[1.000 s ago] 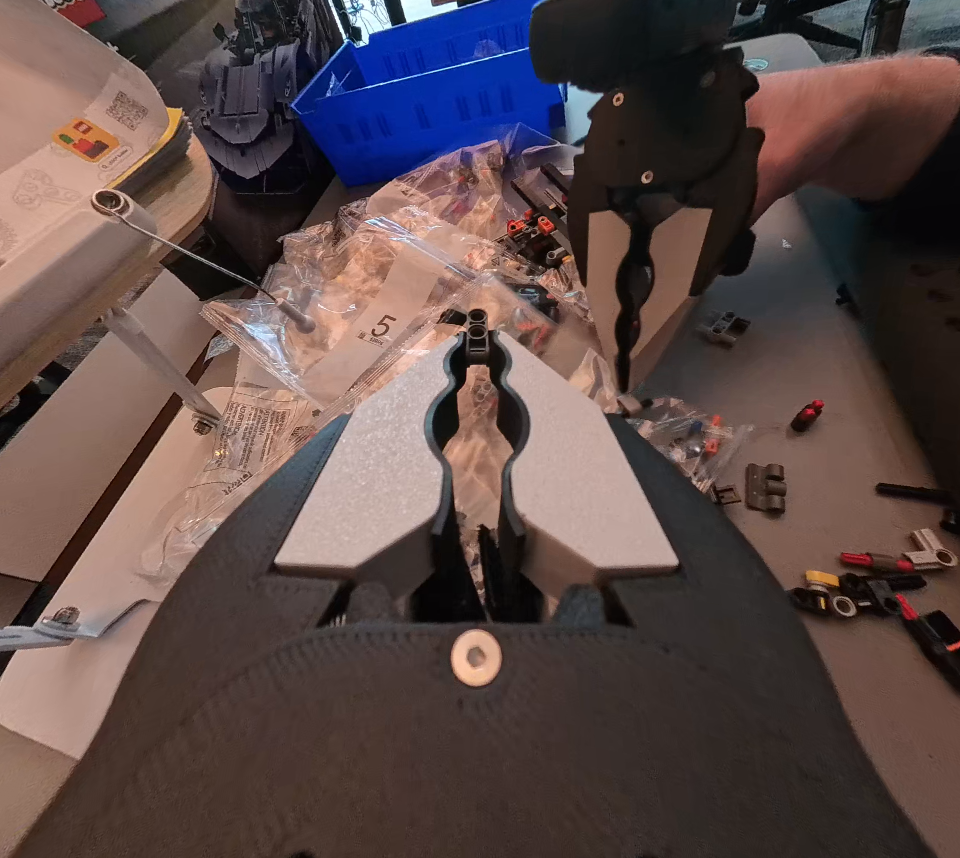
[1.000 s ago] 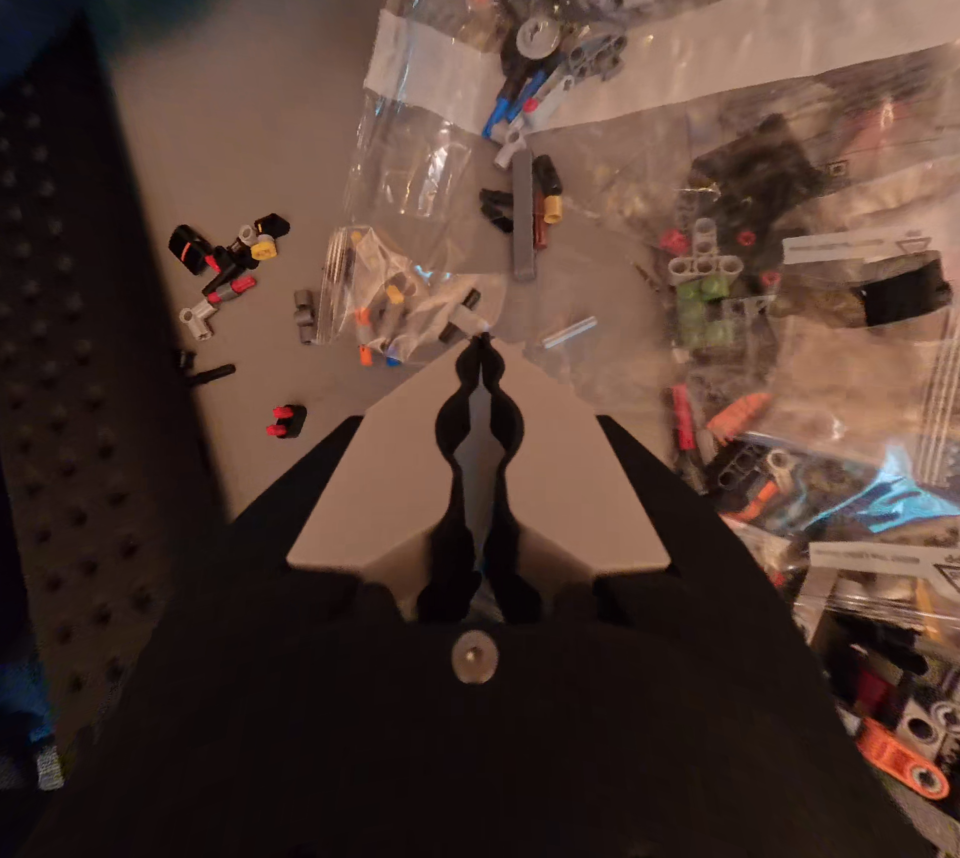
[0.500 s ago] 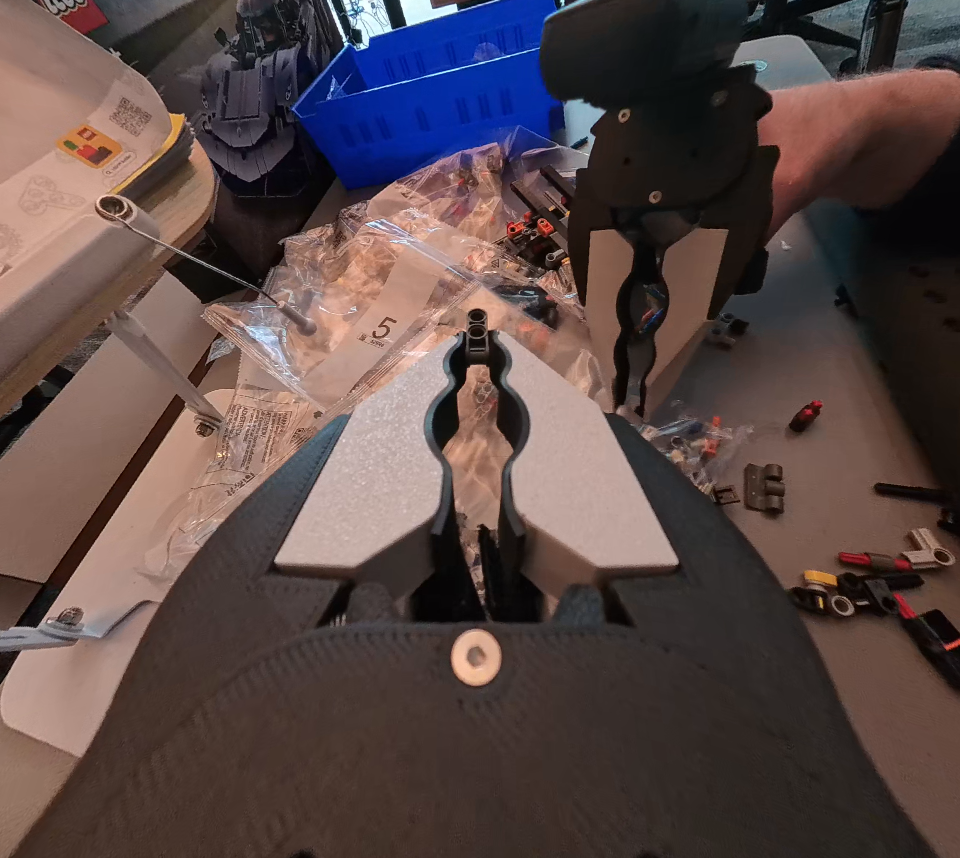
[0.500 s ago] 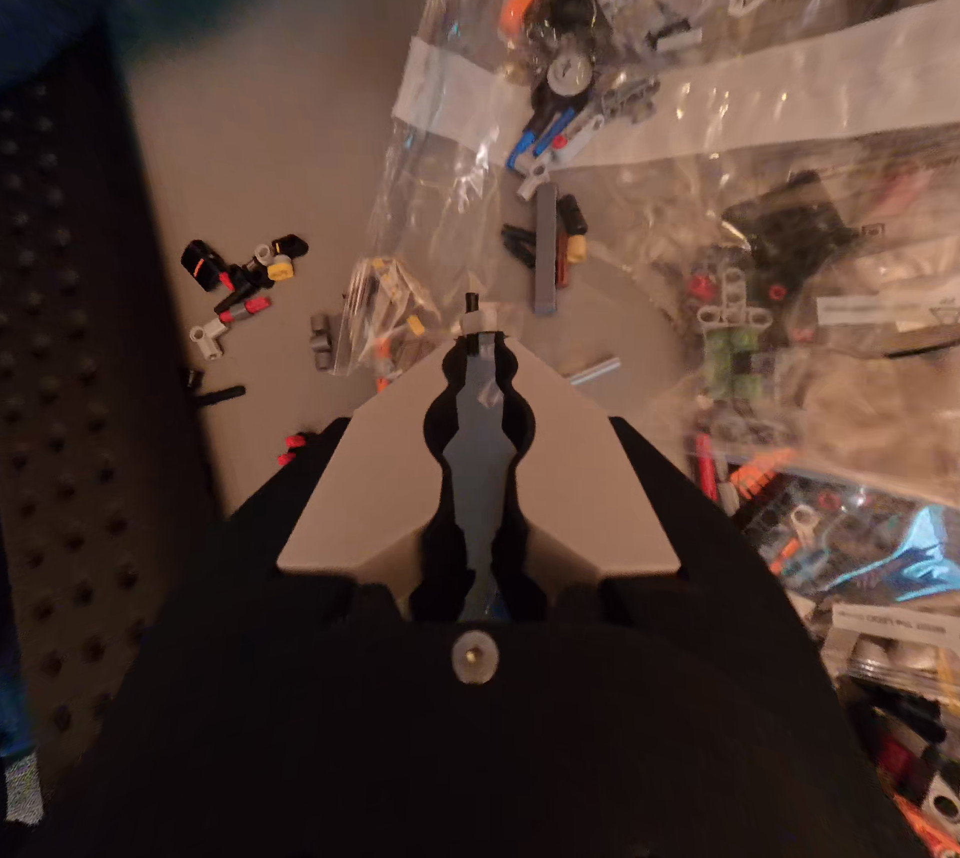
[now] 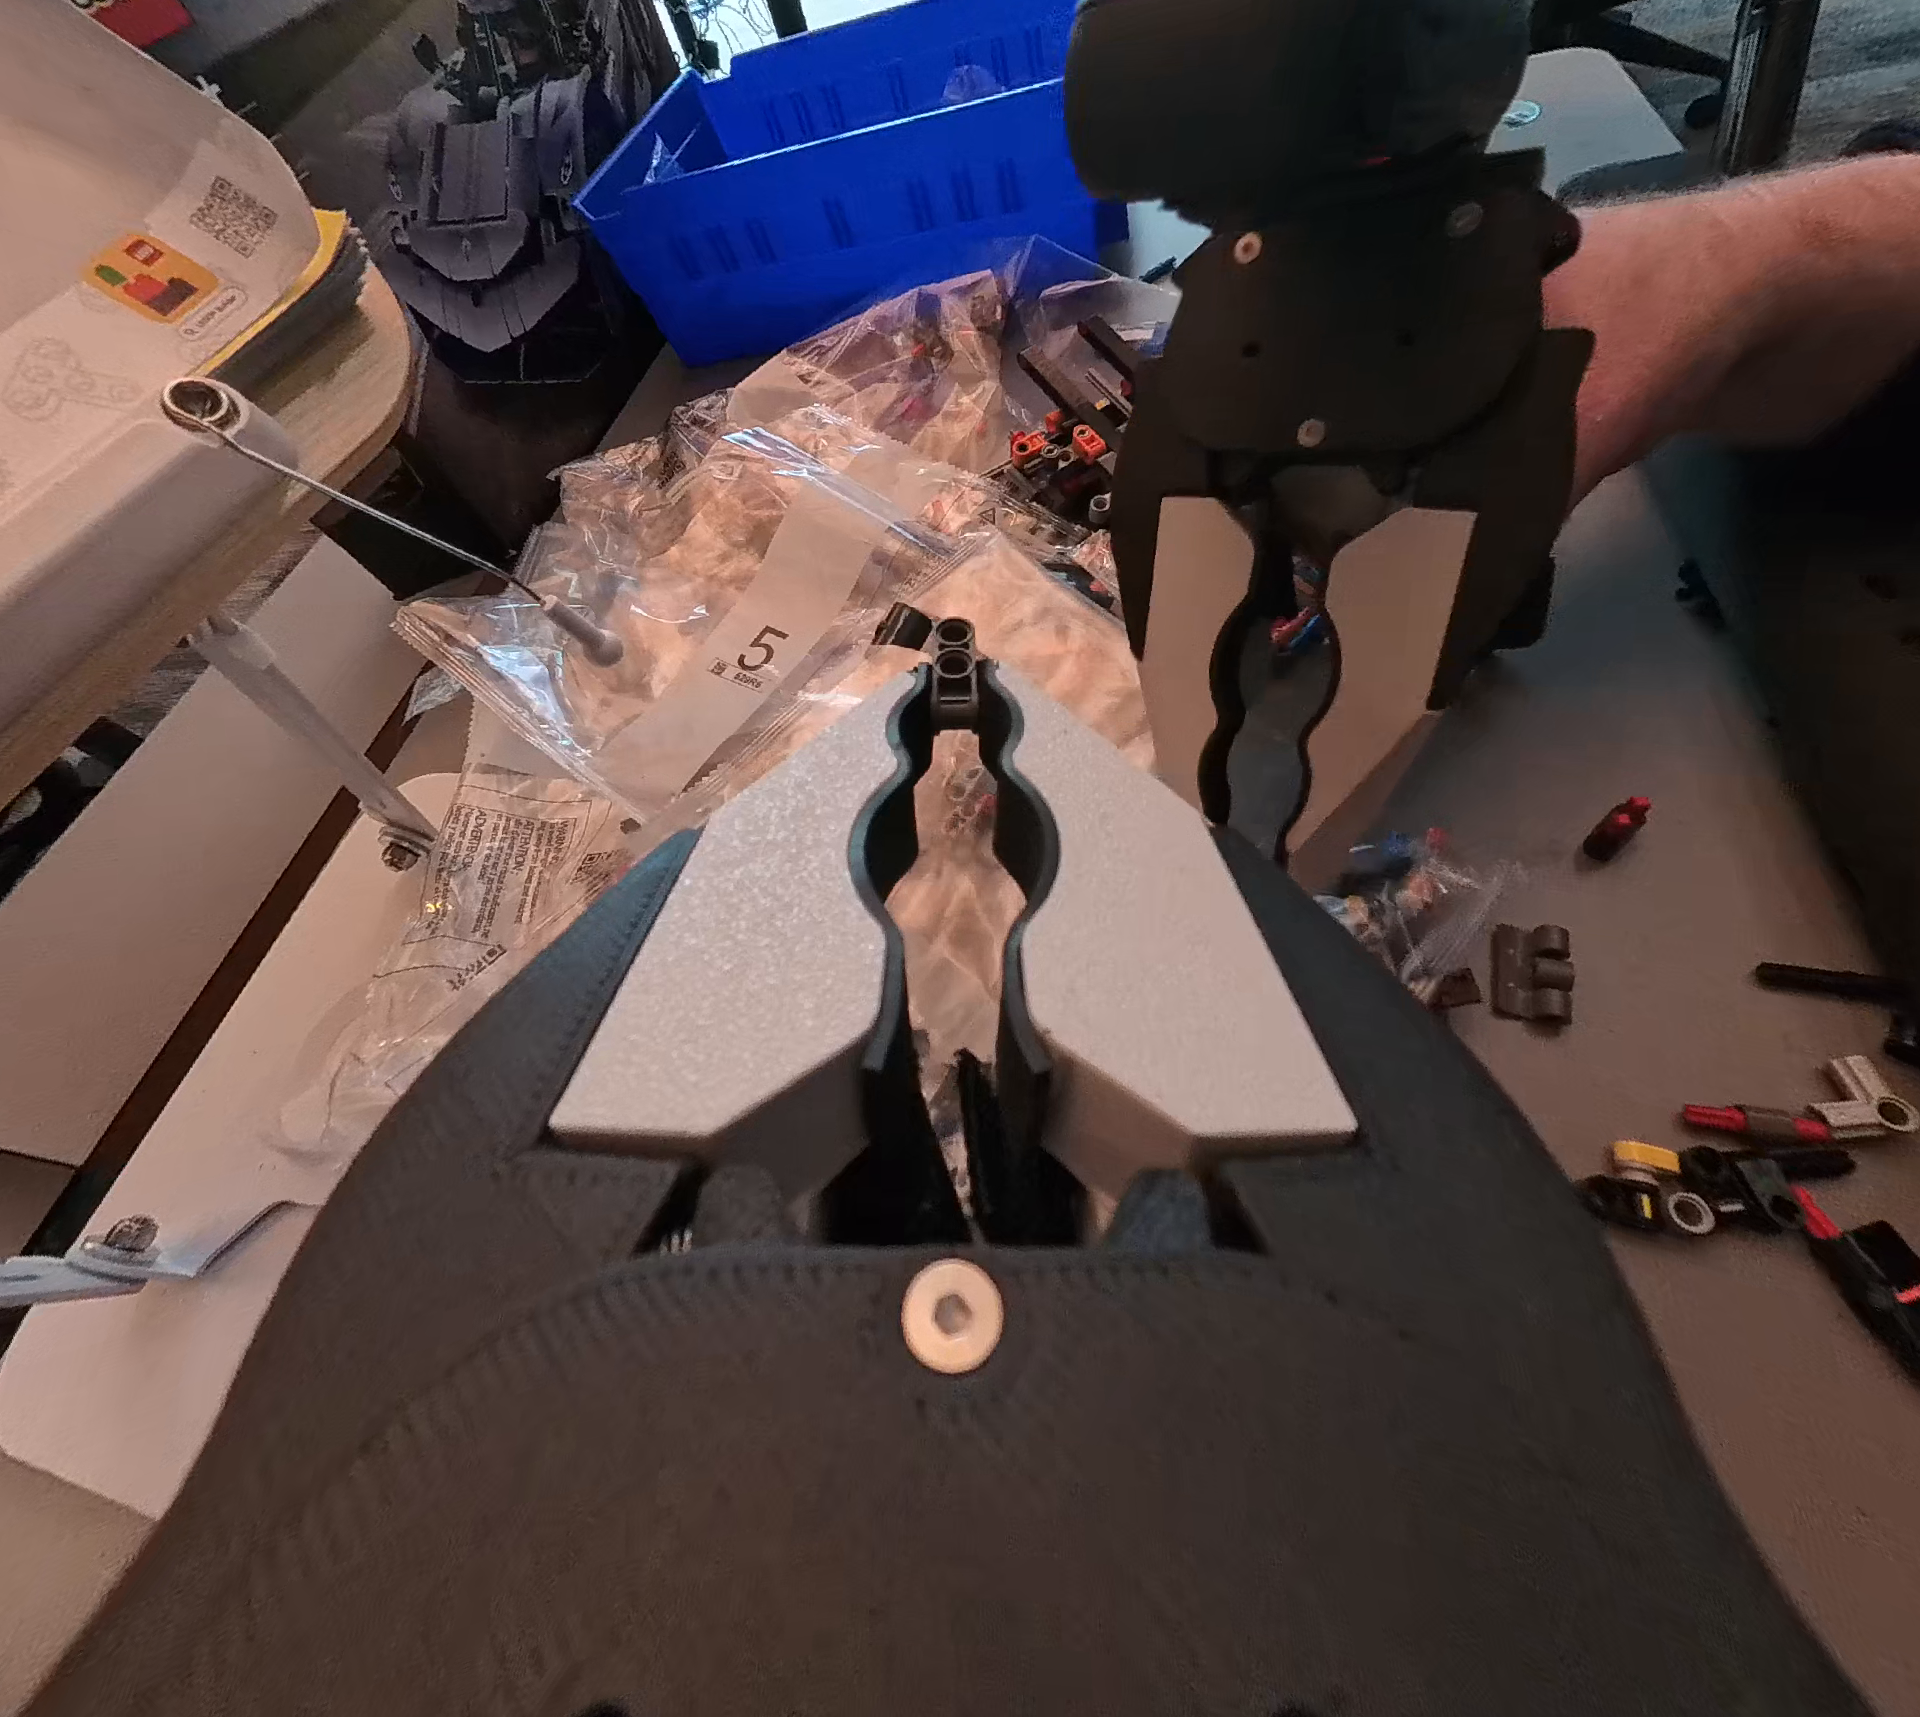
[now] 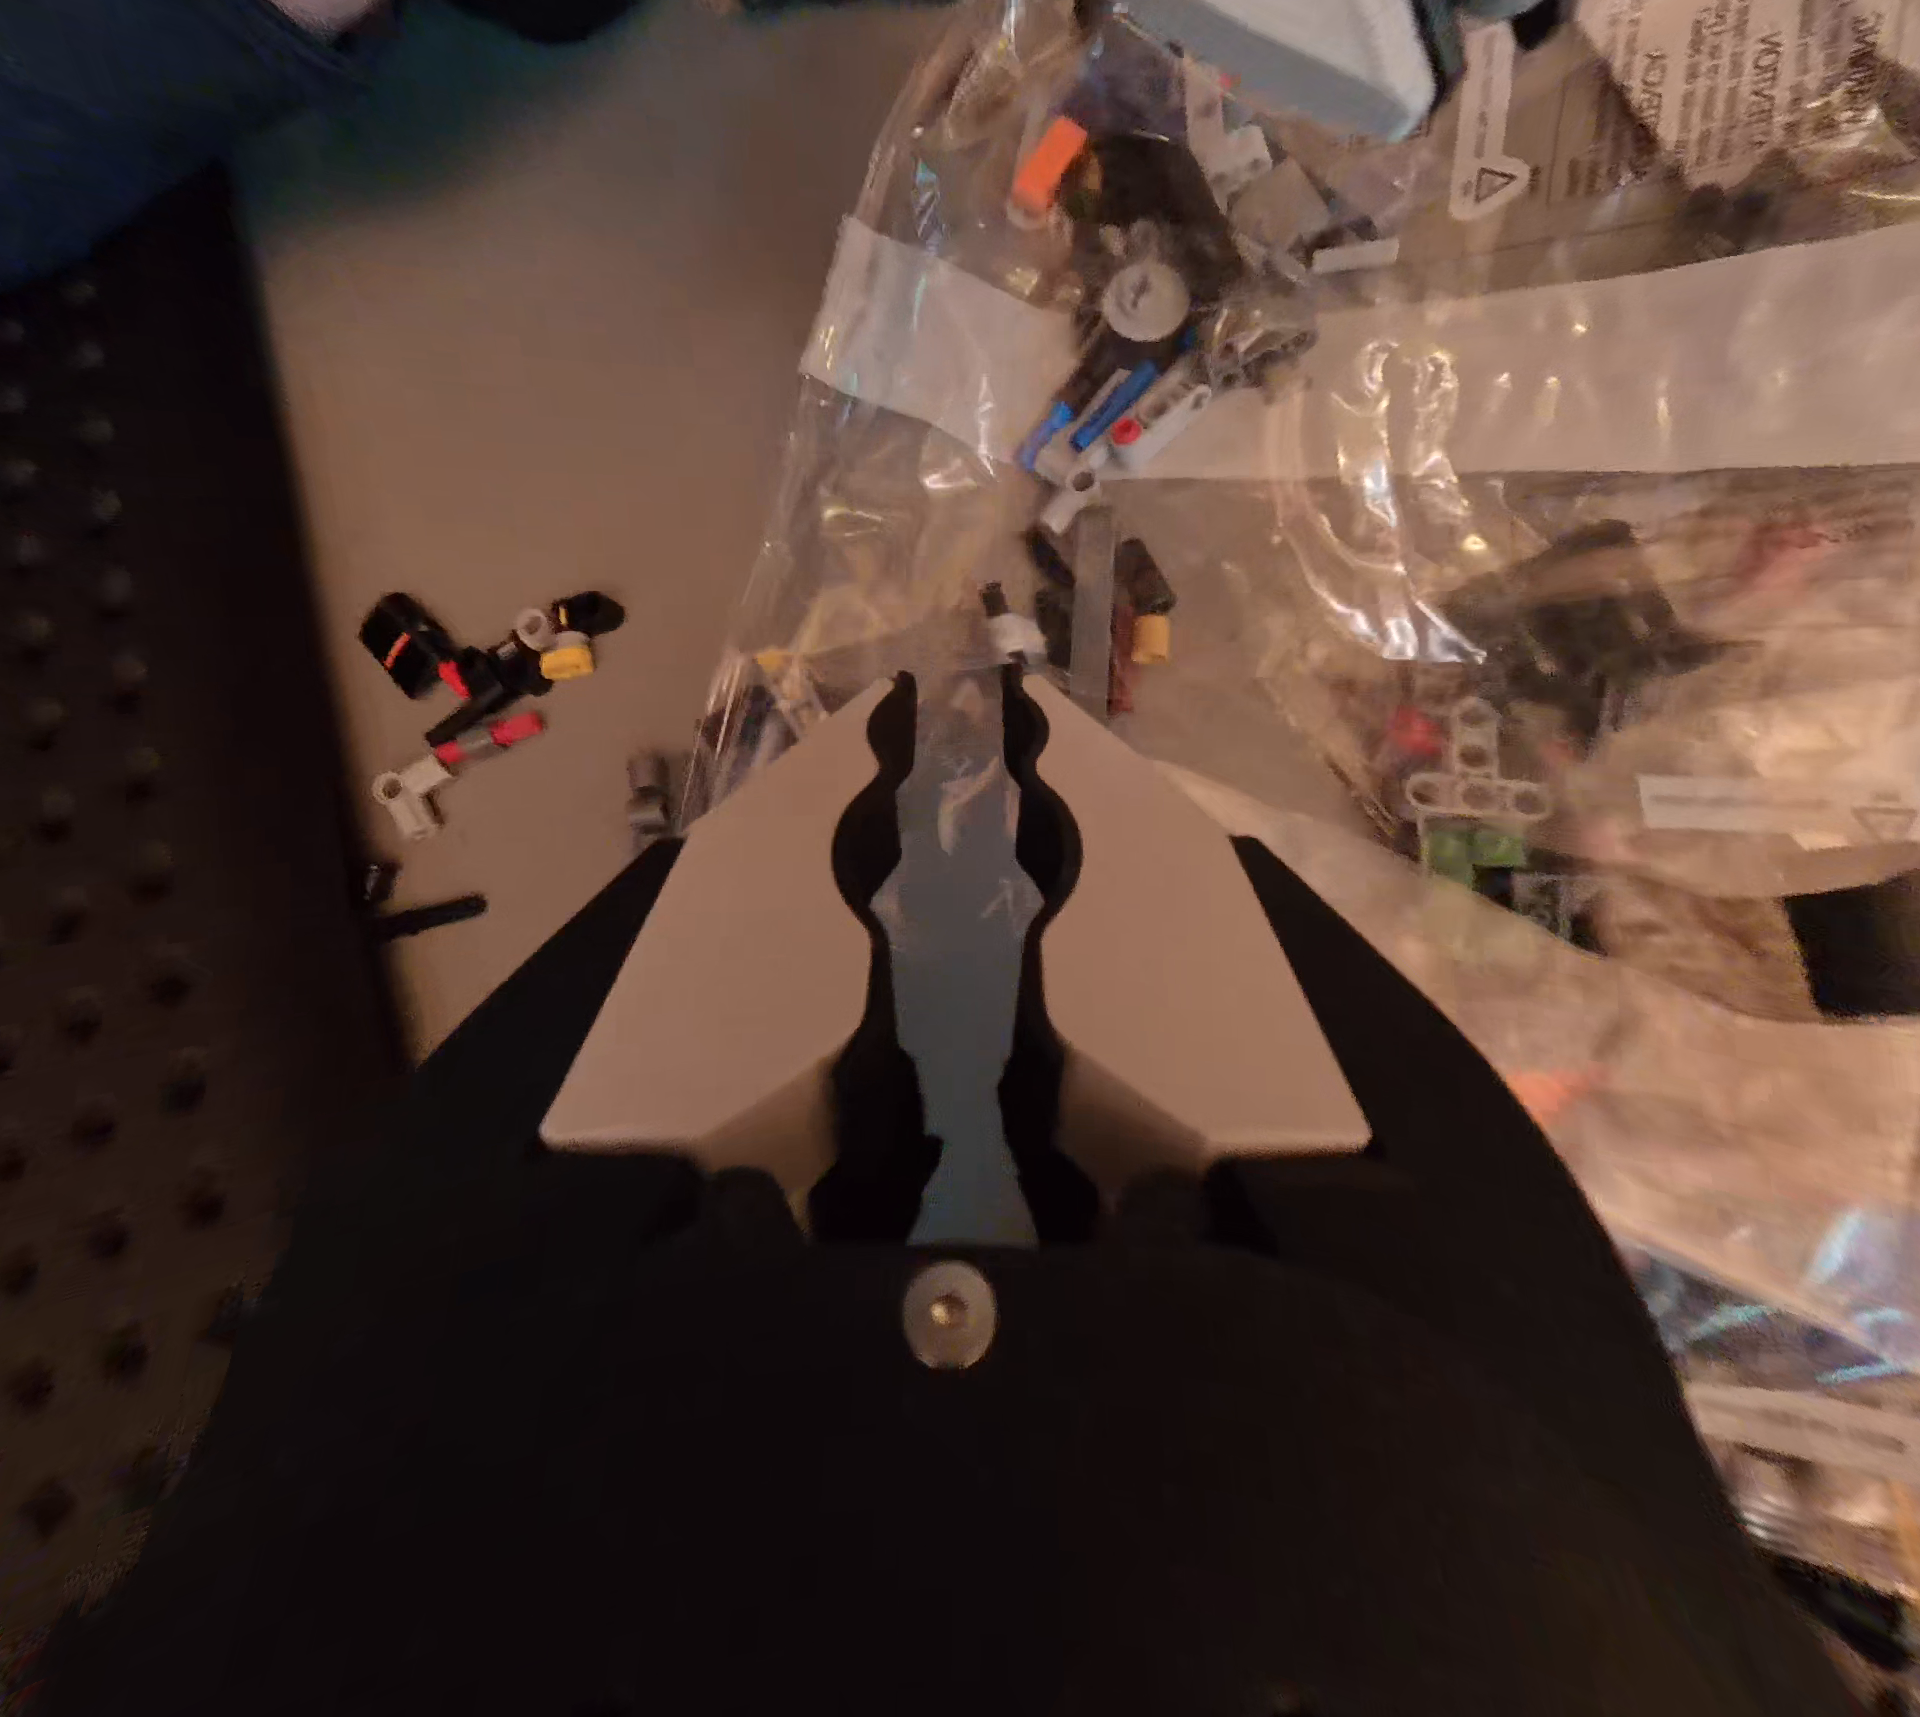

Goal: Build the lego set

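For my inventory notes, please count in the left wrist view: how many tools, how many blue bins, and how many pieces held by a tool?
Tools: 2 (left tool, right tool)
Blue bins: 2 (front blue bin, back blue bin)
Held pieces: 1 (dark grey piece, in the left tool)
Total: 5

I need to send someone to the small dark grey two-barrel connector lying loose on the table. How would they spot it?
Start at the blue bin, come forward over the heap of clear parts bags to the bare grey table on the right. Just past the smallest bag lies the dark grey connector, alone: plain grey, while the loose pieces nearby show red or yellow.
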